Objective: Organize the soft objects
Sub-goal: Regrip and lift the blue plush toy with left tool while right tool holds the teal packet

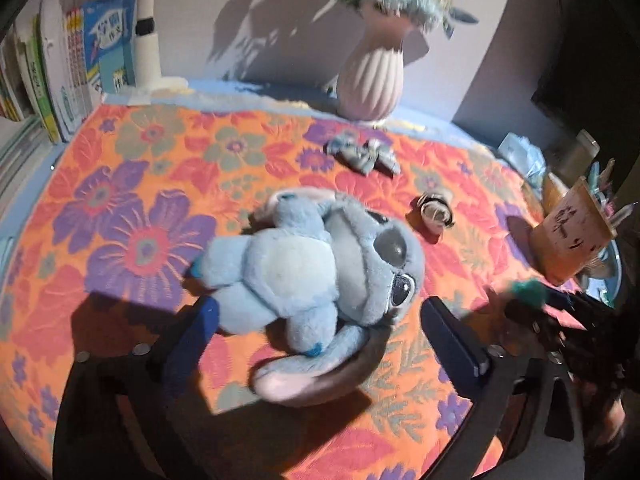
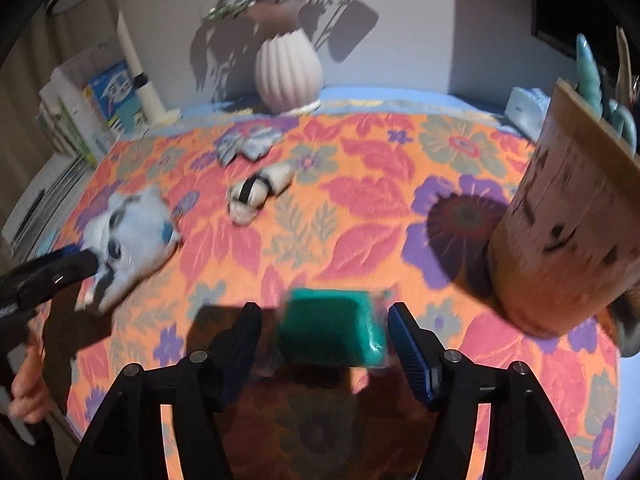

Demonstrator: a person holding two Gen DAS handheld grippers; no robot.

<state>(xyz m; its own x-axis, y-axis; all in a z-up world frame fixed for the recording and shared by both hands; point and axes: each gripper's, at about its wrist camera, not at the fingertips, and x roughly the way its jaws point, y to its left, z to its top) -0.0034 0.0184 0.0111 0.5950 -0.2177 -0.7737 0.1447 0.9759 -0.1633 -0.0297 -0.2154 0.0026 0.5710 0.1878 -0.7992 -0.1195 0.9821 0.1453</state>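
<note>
A table [image 2: 360,208] covered by an orange cloth with purple and pink flowers carries everything. At its right edge stands a tall brown wooden holder [image 2: 568,240] with teal tools sticking out of its top. At the back, against the wall, sits a ribbed pale-pink vase [image 1: 370,80] of blue and white flowers, with a row of books [image 1: 80,64] at the left.

The blue plush toy with big ears [image 1: 312,272] lies on its back on the cloth between the 2 fingers of the left gripper [image 1: 320,320], which stand spread wide on either side of it, not pressing it. The green rectangular sponge [image 2: 334,326] sits between the fingers of the right gripper [image 2: 324,324]; its jaws stand apart, and blur hides whether the pads touch it.

Farther back lie a small cream-and-black soft piece [image 2: 260,192] and, near the vase, a grey-blue fabric bow [image 1: 364,154].
</note>
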